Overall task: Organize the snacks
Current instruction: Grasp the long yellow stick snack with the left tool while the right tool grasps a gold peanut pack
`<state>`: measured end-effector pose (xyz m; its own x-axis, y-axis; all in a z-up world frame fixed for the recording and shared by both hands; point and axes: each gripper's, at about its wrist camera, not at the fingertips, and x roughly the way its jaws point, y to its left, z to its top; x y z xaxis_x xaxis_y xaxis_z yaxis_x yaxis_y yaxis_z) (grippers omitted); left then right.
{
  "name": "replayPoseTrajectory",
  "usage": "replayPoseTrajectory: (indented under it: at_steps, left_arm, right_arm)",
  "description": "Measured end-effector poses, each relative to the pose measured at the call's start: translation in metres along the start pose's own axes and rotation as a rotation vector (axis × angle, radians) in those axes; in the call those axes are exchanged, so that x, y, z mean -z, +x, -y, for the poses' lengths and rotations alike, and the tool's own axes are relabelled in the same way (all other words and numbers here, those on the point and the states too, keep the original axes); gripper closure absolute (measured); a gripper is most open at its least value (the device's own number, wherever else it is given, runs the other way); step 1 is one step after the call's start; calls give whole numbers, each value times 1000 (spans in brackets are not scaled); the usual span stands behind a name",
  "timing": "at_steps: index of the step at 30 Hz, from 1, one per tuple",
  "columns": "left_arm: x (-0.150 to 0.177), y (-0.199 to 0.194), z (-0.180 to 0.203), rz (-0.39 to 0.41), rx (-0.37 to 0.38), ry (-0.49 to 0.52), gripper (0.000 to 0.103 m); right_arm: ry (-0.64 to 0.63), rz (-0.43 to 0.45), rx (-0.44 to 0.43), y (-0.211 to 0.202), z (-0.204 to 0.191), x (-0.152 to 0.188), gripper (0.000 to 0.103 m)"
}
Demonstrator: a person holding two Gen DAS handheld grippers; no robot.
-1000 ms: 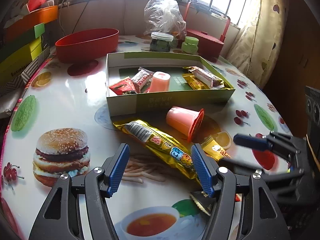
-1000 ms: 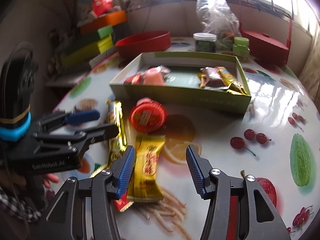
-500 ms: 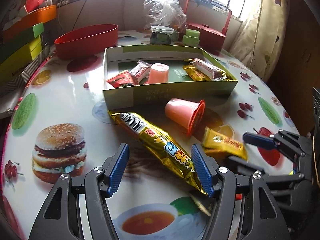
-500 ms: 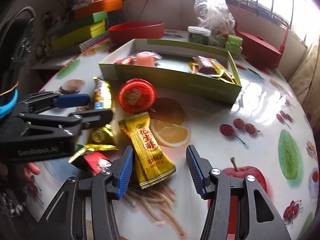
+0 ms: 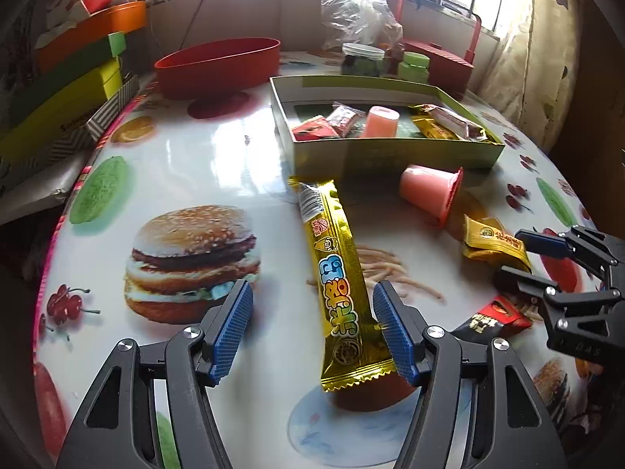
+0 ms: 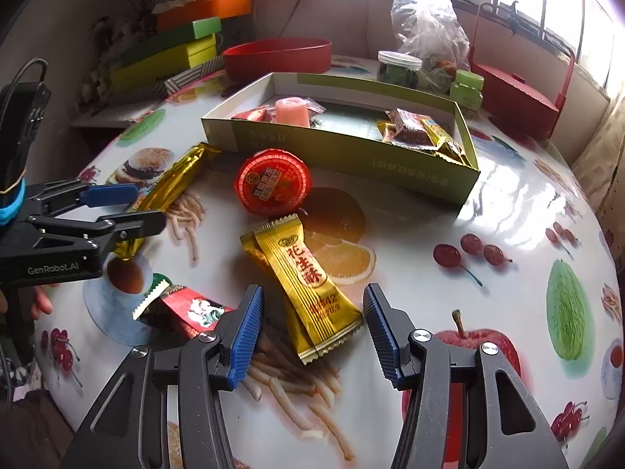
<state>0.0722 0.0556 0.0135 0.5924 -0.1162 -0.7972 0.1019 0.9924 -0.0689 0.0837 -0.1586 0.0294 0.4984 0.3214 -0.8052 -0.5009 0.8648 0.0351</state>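
Observation:
A green cardboard box (image 5: 390, 152) (image 6: 351, 152) holds several snacks. On the table lie a long gold snack bar (image 5: 340, 285) (image 6: 172, 187), a pink jelly cup (image 5: 429, 193) on its side with its red lid (image 6: 273, 181) facing the right wrist view, a gold peanut candy (image 6: 308, 281) (image 5: 492, 242), and a red-green packet (image 6: 183, 308) (image 5: 492, 318). My left gripper (image 5: 312, 332) (image 6: 121, 209) is open, the long bar's near end between its fingers. My right gripper (image 6: 312, 332) (image 5: 523, 258) is open around the gold candy's near end.
A red oval bowl (image 5: 218, 64) stands behind the box at the left. Stacked coloured boxes (image 5: 58, 78) line the left edge. A jar (image 5: 361, 58), a plastic bag (image 5: 359, 11) and a red basket (image 5: 437, 62) stand at the back.
Both views shifted. The left gripper swung left, so the long bar now points straight ahead between its fingers. The right gripper came closer to the gold candy. Both stayed open.

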Motion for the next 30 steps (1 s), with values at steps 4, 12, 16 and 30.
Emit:
replayPoseTrajectory:
  at_steps: [4, 12, 16, 30]
  left_arm:
    - [-1, 1, -3, 2, -7, -11, 38]
    - [-11, 10, 1, 2, -9, -25, 38]
    - [-12, 13, 4, 3, -35, -14, 38]
    - [-12, 14, 4, 29, -43, -12, 38]
  right_arm:
    - [-1, 2, 7, 4, 1, -4, 50]
    - [-3, 11, 16, 7, 0, -7, 50]
    - [2, 14, 22, 7, 1, -8, 50]
    - [7, 18, 24, 7, 1, -8, 50]
